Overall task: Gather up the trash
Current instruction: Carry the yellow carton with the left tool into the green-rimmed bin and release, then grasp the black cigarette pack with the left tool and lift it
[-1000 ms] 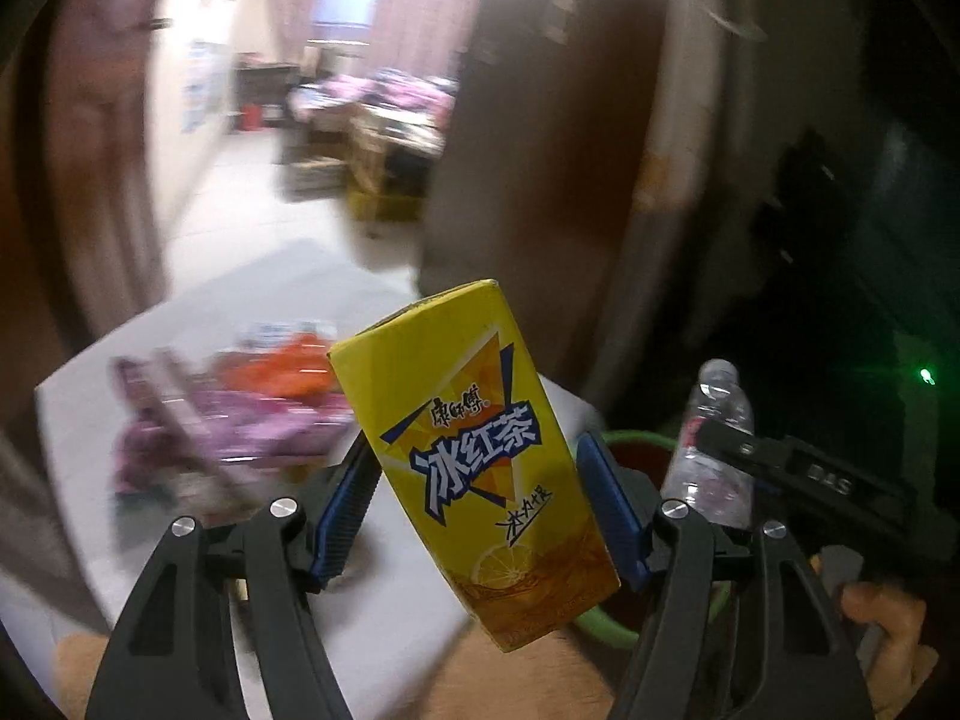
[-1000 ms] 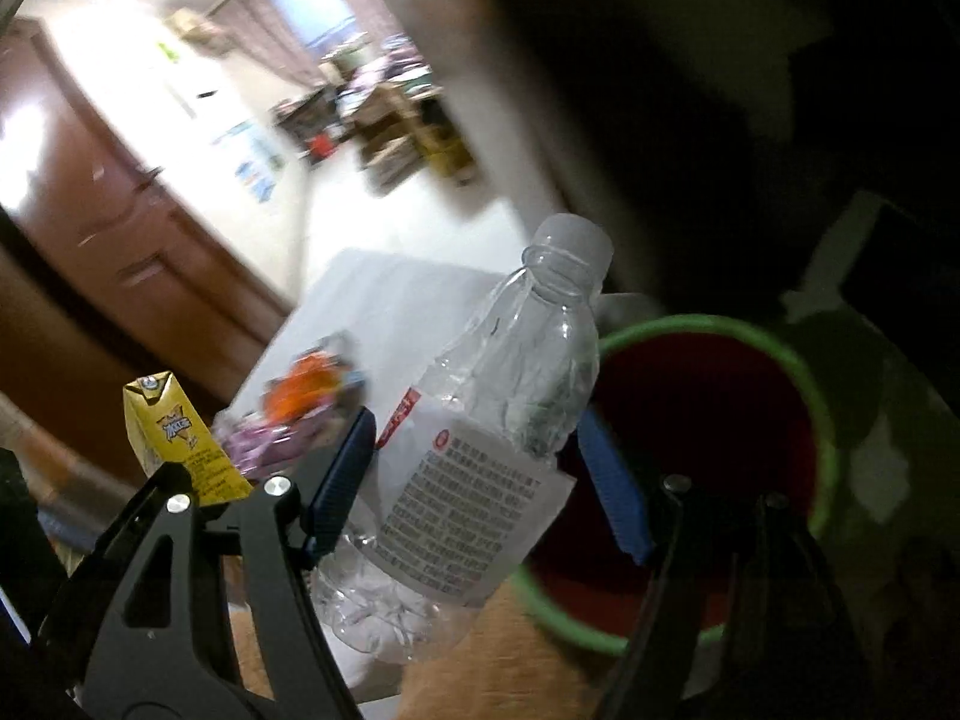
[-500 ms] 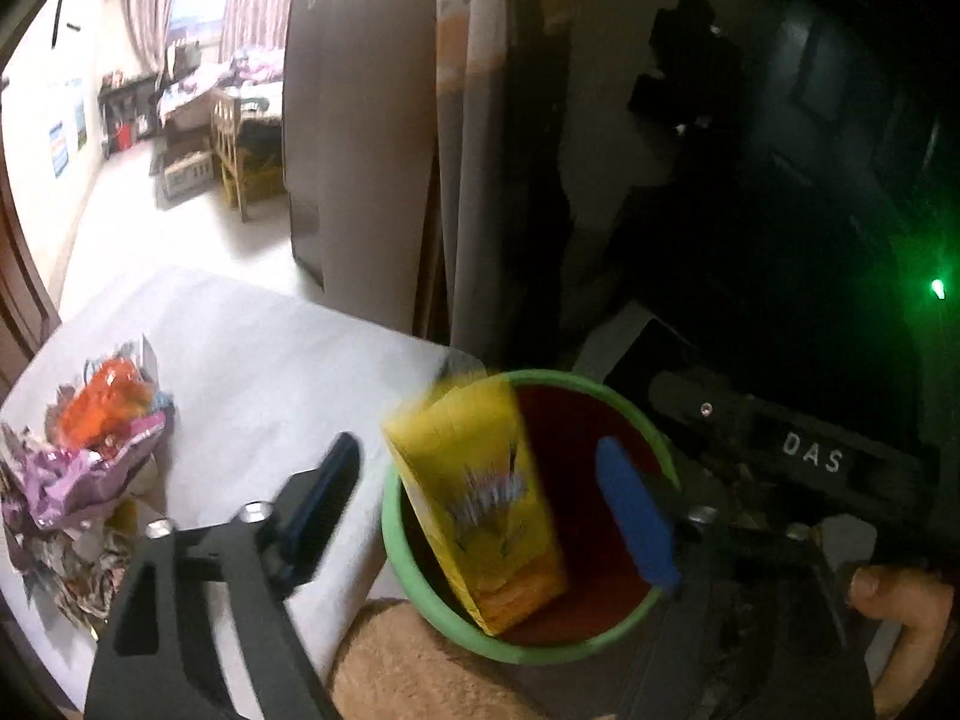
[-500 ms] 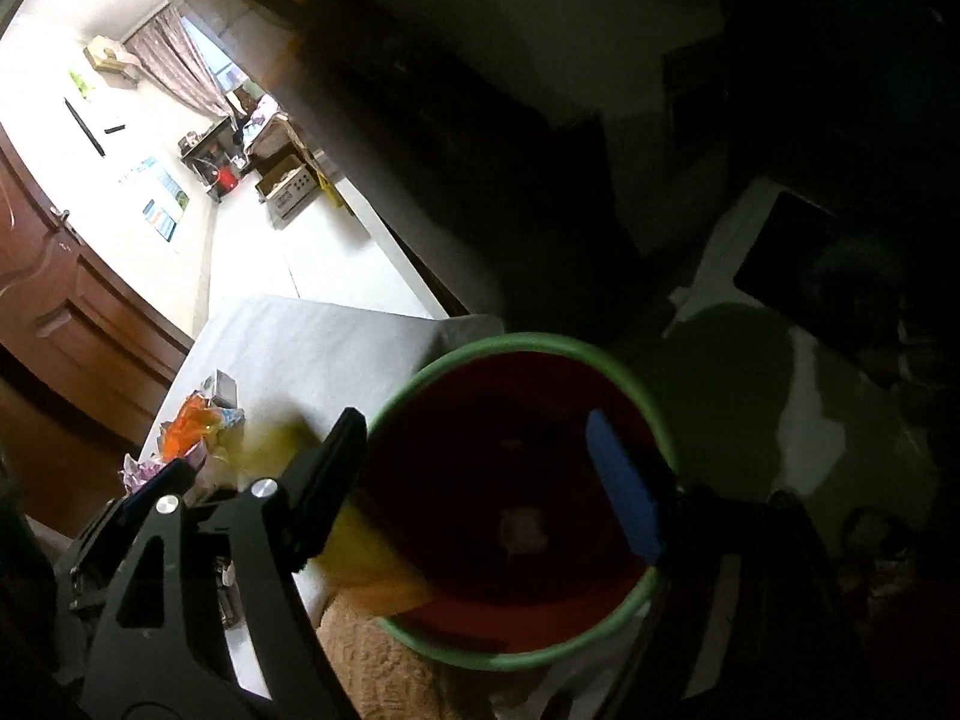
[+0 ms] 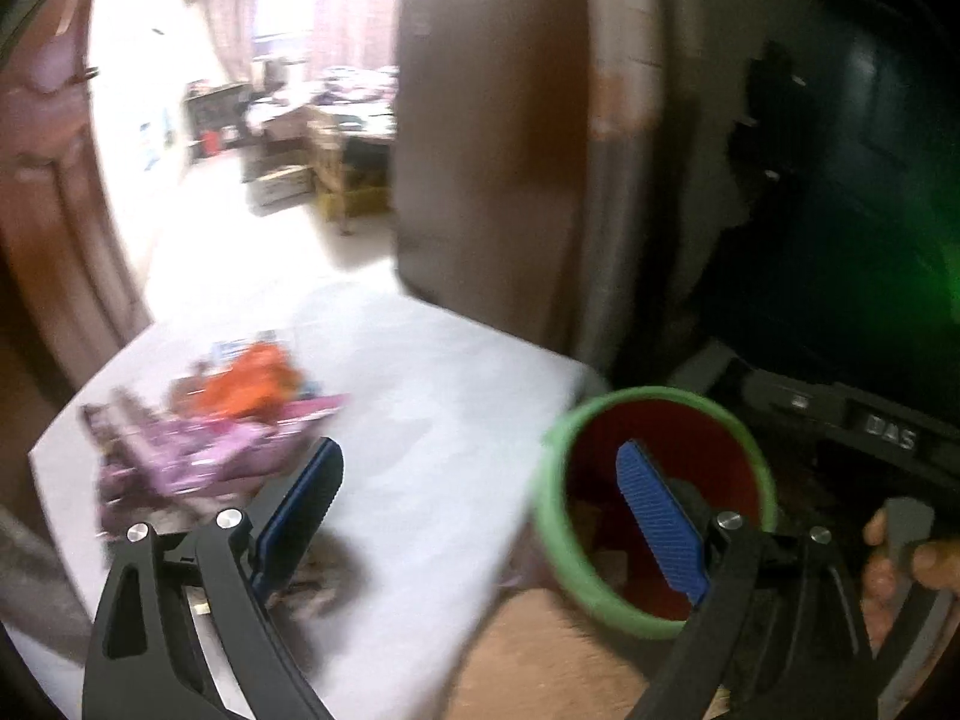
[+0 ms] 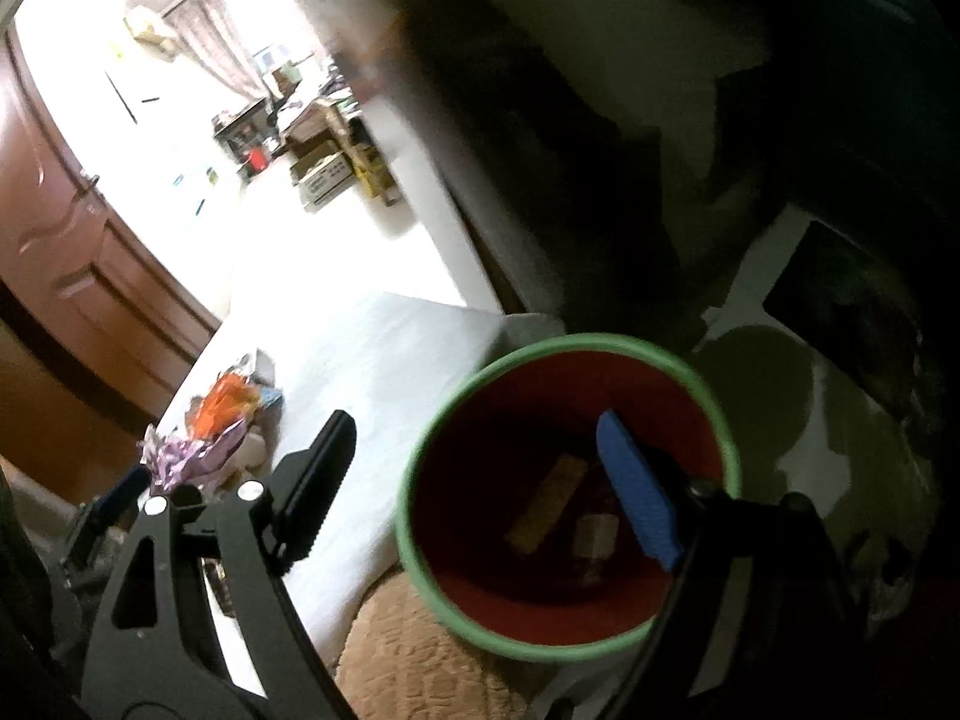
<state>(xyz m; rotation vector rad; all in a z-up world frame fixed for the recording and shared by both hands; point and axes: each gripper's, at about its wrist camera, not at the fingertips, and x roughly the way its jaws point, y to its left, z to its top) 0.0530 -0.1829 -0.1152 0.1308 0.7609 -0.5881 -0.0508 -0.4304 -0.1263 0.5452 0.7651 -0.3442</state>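
A round bin with a green rim (image 5: 600, 600) (image 6: 414, 480) and red inside stands beside the white table. The yellow tea carton (image 6: 546, 504) and a dim bottle shape (image 6: 594, 534) lie at its bottom. My left gripper (image 5: 480, 516) is open and empty, its right finger over the bin, its left finger over the table. My right gripper (image 6: 474, 480) is open and empty, spanning the bin's left rim. A pile of purple and orange wrappers (image 5: 204, 426) (image 6: 210, 426) lies on the table's left part.
The white table (image 5: 432, 420) (image 6: 372, 372) ends at a brown cushioned edge (image 5: 540, 660) close to me. A brown door (image 6: 72, 252) stands left, a dark cabinet (image 5: 498, 150) behind the bin. The right-hand gripper's handle and hand (image 5: 900, 546) show at right.
Both grippers opened: the yellow carton and the clear bottle dropped into the bin. The left gripper has since swung back left, so more of the table and wrappers shows.
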